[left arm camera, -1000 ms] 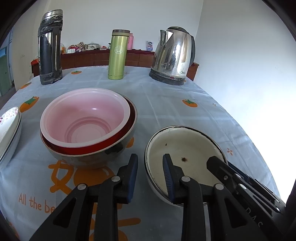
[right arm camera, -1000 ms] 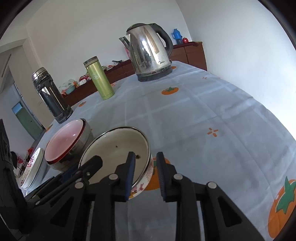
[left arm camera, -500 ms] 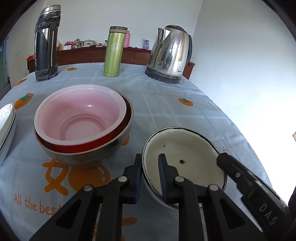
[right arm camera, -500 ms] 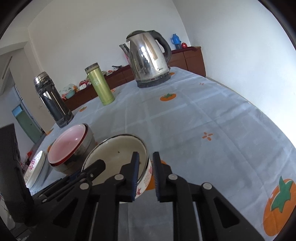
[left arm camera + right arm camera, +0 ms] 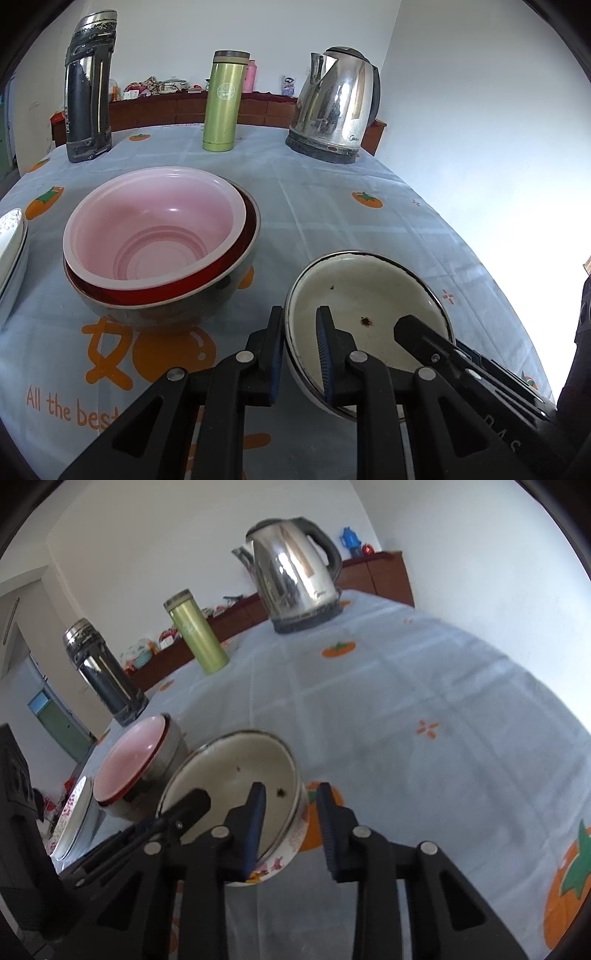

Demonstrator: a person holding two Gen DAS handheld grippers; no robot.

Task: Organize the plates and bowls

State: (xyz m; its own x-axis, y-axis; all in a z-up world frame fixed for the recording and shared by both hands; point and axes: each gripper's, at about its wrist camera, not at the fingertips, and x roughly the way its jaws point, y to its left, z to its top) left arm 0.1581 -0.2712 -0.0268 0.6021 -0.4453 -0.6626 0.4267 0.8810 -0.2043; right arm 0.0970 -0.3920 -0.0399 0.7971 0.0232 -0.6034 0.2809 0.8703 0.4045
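Between my left fingers: the near left rim of the white bowl [image 5: 369, 295]. One pad is outside the wall and the other inside.
Left gripper [image 5: 299, 314]: its jaws have just been closing and now pinch the white bowl's rim. Only a narrow gap shows between the pads.
Right gripper [image 5: 290, 788]: its jaws have just been opening and stand apart. They straddle the opposite side of the same rim.
Right fingers: the left one reaches inside the bowl. The right one stands outside, clear of the flowered wall, so this pair does not press on it.
White bowl: it is cream inside, with a dark rim line and a few dark specks on the bottom. It sits straight ahead of both pairs of fingers and leans in the right wrist view. I cannot tell whether its base rests on the cloth.
Pink bowl [image 5: 159, 229]: it lies ahead and to the left of my left fingers, near the white bowl but not touching it. It is nested in a bigger one.
Red bowl [image 5: 166, 295]: it is red inside and shiny metal outside, and holds the pink one. It stands on the tablecloth [image 5: 332, 206].
Plate [image 5: 13, 236]: it is at the far left edge, beyond the nested bowls, and only partly in view.
Far beyond the fingertips: a dark flask [image 5: 88, 85], a green flask [image 5: 221, 103] and a steel kettle [image 5: 336, 107] stand upright in a row, left to right, well apart from the bowls.
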